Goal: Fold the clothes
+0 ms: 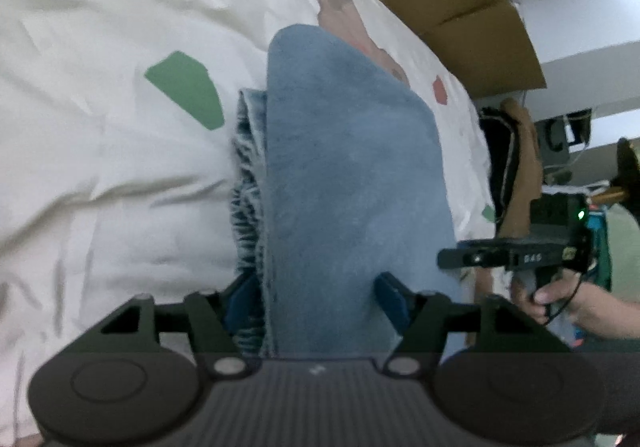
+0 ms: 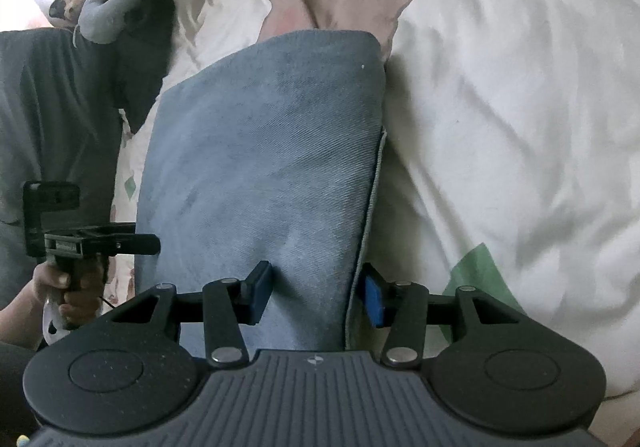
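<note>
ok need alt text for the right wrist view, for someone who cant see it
A folded blue denim garment lies on a cream bedspread with pastel shapes, its near end between the blue-padded fingers of the right gripper. At the left edge, a hand holds the left gripper beside the denim.

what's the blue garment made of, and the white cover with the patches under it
The blue garment looks like denim: a matte, faded blue with a fine diagonal twill weave, and a frayed fringe edge in the left wrist view. The white cover looks like thin woven cotton, smooth and creased, with printed colour patches; the fibre can't be told for sure.
</note>
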`<state>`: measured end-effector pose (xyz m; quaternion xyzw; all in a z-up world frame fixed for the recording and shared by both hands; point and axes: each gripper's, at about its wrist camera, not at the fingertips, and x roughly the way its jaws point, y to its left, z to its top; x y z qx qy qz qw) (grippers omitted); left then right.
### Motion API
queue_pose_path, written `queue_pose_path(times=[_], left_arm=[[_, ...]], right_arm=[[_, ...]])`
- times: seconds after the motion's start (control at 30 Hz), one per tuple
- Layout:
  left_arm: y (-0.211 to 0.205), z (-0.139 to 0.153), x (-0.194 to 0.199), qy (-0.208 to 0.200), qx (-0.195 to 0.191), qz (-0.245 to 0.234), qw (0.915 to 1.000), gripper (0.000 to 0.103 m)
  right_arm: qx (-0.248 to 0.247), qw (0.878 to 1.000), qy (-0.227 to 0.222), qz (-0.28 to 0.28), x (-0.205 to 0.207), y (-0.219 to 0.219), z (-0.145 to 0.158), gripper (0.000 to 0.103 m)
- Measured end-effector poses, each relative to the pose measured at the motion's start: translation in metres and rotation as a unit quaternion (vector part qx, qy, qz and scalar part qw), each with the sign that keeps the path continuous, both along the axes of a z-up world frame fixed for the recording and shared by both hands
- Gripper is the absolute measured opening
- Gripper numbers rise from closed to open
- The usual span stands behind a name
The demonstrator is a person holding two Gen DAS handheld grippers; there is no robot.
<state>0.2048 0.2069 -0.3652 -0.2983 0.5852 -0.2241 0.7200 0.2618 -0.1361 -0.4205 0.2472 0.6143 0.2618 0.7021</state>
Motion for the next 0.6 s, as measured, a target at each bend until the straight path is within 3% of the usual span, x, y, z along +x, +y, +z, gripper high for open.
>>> queue_pose_path(times=[0.2, 0.3, 0.37, 0.4, 0.47, 0.6], left_arm=[[-0.003, -0.012, 0.006, 0.007, -0.032, 0.001, 0.9994, 0.088], [-0.002, -0.014, 0.006, 0.012, -0.044, 0.004, 0.999, 0.089], [-0.002, -0.014, 0.006, 0.014, -0.045, 0.008, 0.9989, 0.083], [-0.001, -0.014, 0.006, 0.014, -0.043, 0.009, 0.9989, 0.071], [0.001, -0.013, 0.005, 0.016, -0.044, 0.007, 0.9989, 0.069], [-0.001, -0.008, 0.006, 0.013, -0.045, 0.004, 0.9989, 0.065]], right_arm=[[0.023, 1.0, 0.004, -0.008, -0.003, -0.006, -0.008, 0.051], [0.031, 0.999, 0.005, -0.01, -0.002, -0.007, -0.011, 0.052], [0.036, 0.999, 0.004, -0.008, -0.002, -0.007, -0.01, 0.049], [0.038, 0.999, 0.003, -0.006, -0.002, -0.008, -0.009, 0.046], [0.045, 0.999, -0.003, -0.003, -0.004, -0.01, -0.004, 0.035], [0.057, 0.998, -0.011, -0.003, -0.007, -0.016, 0.005, 0.025]])
